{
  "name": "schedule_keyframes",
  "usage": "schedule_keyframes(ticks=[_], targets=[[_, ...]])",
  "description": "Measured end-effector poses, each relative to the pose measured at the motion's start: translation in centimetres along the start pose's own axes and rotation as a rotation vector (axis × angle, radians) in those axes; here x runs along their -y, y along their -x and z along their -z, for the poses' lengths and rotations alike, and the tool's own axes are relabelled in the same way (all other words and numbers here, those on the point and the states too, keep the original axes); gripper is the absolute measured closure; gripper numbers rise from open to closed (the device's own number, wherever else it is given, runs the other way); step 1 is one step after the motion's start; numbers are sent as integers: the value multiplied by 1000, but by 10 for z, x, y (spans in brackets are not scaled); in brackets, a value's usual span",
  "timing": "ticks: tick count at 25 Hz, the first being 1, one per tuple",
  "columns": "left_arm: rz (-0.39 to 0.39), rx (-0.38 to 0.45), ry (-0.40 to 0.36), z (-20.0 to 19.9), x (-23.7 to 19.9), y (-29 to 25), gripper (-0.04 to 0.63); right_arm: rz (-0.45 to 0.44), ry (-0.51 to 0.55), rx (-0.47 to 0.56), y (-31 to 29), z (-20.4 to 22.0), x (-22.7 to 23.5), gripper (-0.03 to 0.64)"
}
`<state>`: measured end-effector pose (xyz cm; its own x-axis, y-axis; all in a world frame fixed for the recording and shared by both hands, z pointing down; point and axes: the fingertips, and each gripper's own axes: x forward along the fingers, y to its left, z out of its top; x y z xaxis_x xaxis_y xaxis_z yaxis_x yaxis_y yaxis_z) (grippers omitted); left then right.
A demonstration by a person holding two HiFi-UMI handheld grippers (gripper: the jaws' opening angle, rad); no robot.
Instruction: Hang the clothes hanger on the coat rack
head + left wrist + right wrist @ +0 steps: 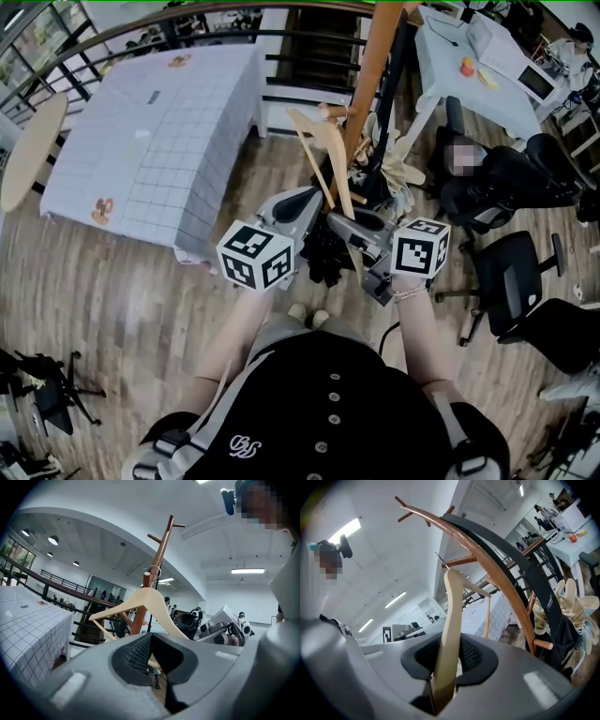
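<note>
A pale wooden clothes hanger is held up in front of the brown wooden coat rack. My right gripper is shut on one arm of the hanger, which runs up between its jaws to the wire hook. The hook hangs free beside the rack pole. My left gripper points at the hanger from the left with its jaws apart. The hanger's thin lower bar crosses their gap. The hook sits close to the rack pole, below its top pegs.
A black garment and cream cloth hang on the rack. A table with a checked cloth stands to the left, black office chairs to the right, and a white table and railing behind.
</note>
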<state>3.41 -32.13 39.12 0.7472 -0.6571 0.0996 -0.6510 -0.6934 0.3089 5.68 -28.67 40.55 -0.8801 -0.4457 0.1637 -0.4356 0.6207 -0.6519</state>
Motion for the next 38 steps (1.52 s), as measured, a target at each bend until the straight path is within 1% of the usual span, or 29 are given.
schedule_keyframes(ticks=[7, 17, 21, 25, 30, 38], targets=[[8, -16, 8, 5, -7, -5, 601, 12, -14, -10, -8, 2, 11, 535], [12, -43, 45, 20, -8, -15, 601, 14, -65, -29, -7, 17, 30, 531], [13, -54, 59, 25, -9, -17, 601, 19, -82, -22, -7, 19, 34, 531], [17, -56, 49, 27, -7, -21, 601, 54, -65, -17, -6, 18, 43, 523], [44, -73, 50, 34, 1, -26, 601, 90, -53, -12, -4, 18, 49, 509], [44, -76, 55, 40, 9, -26, 601, 157, 16, -23, 1, 21, 54, 500]])
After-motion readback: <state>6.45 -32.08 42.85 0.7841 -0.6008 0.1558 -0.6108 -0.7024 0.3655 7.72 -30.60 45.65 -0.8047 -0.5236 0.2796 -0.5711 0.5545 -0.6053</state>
